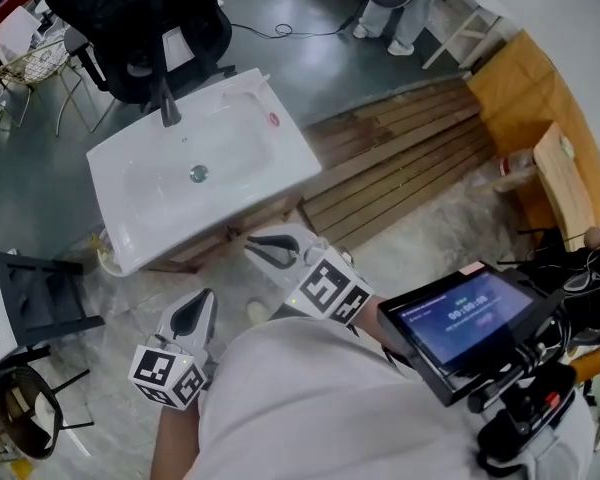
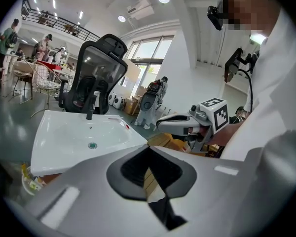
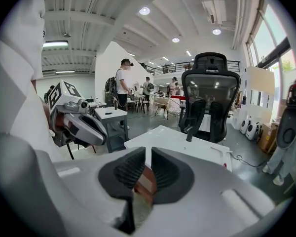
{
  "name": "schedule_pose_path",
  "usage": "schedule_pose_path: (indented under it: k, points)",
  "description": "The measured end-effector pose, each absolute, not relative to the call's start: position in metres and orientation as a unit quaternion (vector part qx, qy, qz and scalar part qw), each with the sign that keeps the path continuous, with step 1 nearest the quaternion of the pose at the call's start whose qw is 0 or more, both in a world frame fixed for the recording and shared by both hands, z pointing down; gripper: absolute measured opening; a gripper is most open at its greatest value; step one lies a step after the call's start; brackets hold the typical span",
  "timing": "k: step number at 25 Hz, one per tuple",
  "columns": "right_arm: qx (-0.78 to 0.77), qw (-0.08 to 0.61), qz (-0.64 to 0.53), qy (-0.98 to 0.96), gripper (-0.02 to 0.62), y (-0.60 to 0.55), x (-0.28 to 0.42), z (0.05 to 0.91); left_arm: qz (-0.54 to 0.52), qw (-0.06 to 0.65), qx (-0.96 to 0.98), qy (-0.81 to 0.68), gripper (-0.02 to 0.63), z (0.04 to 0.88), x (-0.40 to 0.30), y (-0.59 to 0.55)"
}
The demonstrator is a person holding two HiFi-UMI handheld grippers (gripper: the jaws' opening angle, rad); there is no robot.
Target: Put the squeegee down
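No squeegee shows in any view. My left gripper (image 1: 204, 298) hangs low in front of the person's body, its jaws shut with nothing between them; in the left gripper view (image 2: 149, 149) they meet at the tips. My right gripper (image 1: 252, 245) is a little further forward, close to the front edge of a white sink basin (image 1: 230, 158), and its jaws also stand together and empty (image 3: 148, 152). Each gripper shows in the other's view: the right gripper (image 2: 164, 124) and the left gripper (image 3: 102, 138). Neither touches the basin.
The basin (image 2: 64, 137) rests on a wooden stand and carries a black faucet (image 1: 167, 108) and a small red mark (image 1: 273, 120). A black office chair (image 1: 145, 28) stands behind it. Wooden slats (image 1: 400, 158) lie to the right, a dark table (image 1: 30, 298) to the left.
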State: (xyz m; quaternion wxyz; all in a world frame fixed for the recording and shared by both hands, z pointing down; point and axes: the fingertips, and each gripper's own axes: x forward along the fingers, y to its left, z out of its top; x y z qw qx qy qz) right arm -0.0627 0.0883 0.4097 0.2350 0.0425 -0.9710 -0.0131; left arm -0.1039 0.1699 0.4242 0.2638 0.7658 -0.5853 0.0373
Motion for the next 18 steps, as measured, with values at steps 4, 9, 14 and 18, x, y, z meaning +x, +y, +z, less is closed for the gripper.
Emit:
schedule_pose_path:
  k: [4, 9, 14, 18]
  points:
    - [0.037, 0.237, -0.015, -0.971, 0.038, 0.095, -0.067, 0.409, 0.035, 0.264, 0.764, -0.588, 0.006, 0.424, -0.106, 0.175]
    - [0.032, 0.237, -0.02, -0.971, 0.038, 0.101, -0.073, 0.407, 0.033, 0.262, 0.763, -0.59, 0.006, 0.423, -0.111, 0.18]
    - [0.032, 0.246, -0.034, -0.968, 0.032, 0.104, -0.076, 0.408, 0.033, 0.263, 0.762, -0.591, 0.006, 0.424, -0.113, 0.183]
    - [0.031, 0.249, -0.038, -0.967, 0.032, 0.102, -0.077, 0.407, 0.033, 0.263, 0.76, -0.593, 0.006, 0.424, -0.116, 0.182]
